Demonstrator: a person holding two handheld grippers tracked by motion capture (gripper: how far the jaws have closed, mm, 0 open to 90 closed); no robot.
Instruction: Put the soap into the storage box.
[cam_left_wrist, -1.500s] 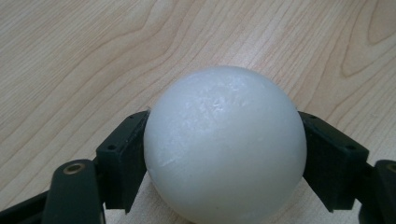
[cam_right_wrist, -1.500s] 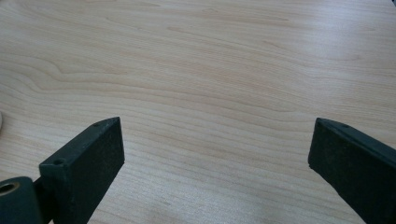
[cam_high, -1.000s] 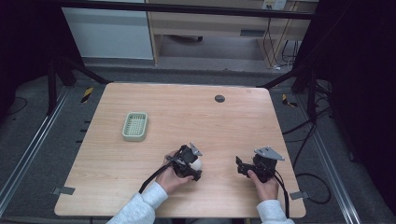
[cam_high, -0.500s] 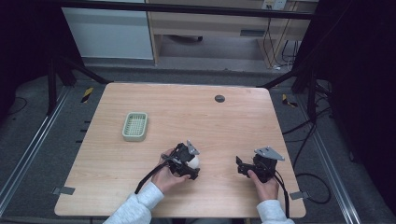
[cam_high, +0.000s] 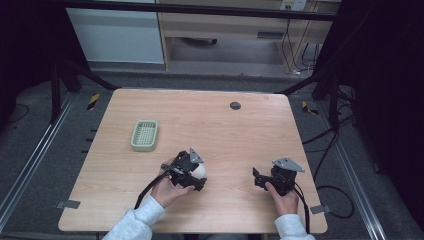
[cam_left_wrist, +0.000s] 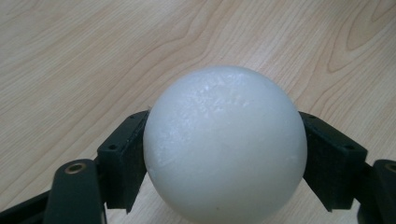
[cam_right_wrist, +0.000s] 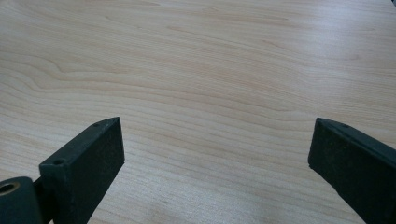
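Observation:
A white ball (cam_left_wrist: 224, 144) sits between the two black jaws of my left gripper (cam_left_wrist: 224, 158), which is shut on it just above the wooden table. From above, the same white ball (cam_high: 199, 170) shows in my left gripper (cam_high: 196, 172) near the table's front middle. My right gripper (cam_high: 260, 178) rests near the front right, held by a hand. In the right gripper view the right gripper (cam_right_wrist: 217, 154) is open, its jaws far apart with bare wood between them.
A pale green basket (cam_high: 144, 135) stands on the left part of the table (cam_high: 225, 130). A small dark round disc (cam_high: 235, 105) lies near the far edge. Cables trail from both grippers toward the front edge.
My left gripper with the ball has shifted a little to the left and away from the front edge. The right gripper has stayed where it was.

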